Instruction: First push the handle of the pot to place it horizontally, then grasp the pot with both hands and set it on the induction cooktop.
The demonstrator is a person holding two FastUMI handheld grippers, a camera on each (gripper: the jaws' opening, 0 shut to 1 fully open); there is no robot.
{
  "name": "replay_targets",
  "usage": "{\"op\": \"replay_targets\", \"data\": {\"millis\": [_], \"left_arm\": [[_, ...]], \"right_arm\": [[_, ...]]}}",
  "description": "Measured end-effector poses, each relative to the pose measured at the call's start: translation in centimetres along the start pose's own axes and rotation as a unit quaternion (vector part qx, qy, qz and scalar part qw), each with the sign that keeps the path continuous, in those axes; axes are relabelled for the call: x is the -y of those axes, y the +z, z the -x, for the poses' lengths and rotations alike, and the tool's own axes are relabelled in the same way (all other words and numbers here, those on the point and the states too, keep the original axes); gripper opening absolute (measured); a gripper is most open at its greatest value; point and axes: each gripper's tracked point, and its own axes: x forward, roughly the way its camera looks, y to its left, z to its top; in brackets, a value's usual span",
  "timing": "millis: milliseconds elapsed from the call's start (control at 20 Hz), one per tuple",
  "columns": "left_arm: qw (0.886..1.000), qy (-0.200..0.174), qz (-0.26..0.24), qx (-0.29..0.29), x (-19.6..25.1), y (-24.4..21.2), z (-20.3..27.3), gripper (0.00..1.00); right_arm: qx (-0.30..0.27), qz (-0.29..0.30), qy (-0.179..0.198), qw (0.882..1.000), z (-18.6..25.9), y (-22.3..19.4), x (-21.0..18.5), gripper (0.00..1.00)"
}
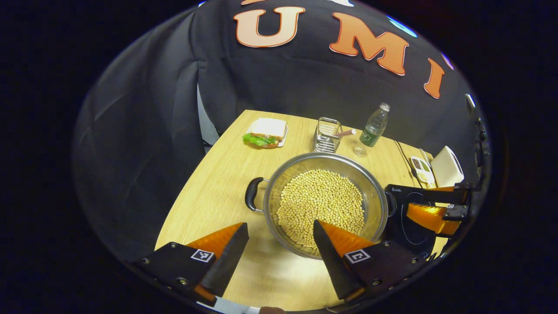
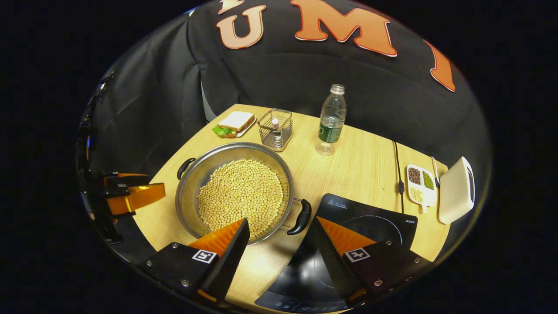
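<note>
Your pot [image 1: 327,203] of beans [image 1: 321,205] sits mid-desk, just beside the cooktop [image 2: 366,224], which hugs the desk's near edge toward the right-hand corner. Both handles already look roughly level to me, one [image 1: 252,194] pointing toward the desk's left edge, the other [image 2: 301,216] reaching right up to the cooktop's edge, so I'd say the push part is done and you're on the two-handed grab. The left claw [image 1: 279,253] is wide open with nothing in it, hovering over the near rim of the pot. The right claw [image 2: 281,248] is spread open and empty too, with the pot's right handle sitting just ahead of the gap between its fingers. My advice: don't pinch the rim, it's thin and shiny and the pot is loaded, so it'll probably slip or tip. Swing the left claw out to the left handle, since right now it's aimed at the beans rather than the handle. Nudge the right one forward so the handle sits properly between the fingers before you close. Close both at about the same time, lift evenly and keep it flat or the beans will slosh over the side. Then slide it across to the right and set it down centred on the cooktop's ring. The wire basket [image 2: 274,128] and bottle [image 2: 331,120] are further back toward the far edge, well clear of your path, so no worries there.
</note>
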Motion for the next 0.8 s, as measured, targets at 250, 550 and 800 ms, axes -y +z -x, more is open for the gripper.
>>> {"op": "replay_targets", "data": {"millis": [250, 550, 800], "left_arm": [[1.000, -0.001, -0.026, 0.013, -1.3, 1.7, -2.1, 0.92], [0.998, -0.020, -0.051, 0.013, -1.6, 2.8, -6.7, 0.93], [0.998, -0.050, -0.041, -0.015, -2.2, 1.3, -10.2, 0.93]], "right_arm": [[-0.039, -0.013, -0.034, 0.999, -3.7, -0.8, 0.5, 0.91], [-0.075, -0.044, -0.070, 0.994, -7.0, -2.1, 2.1, 0.92], [-0.080, -0.048, -0.079, 0.993, -8.4, -2.2, 2.1, 0.90]]}}
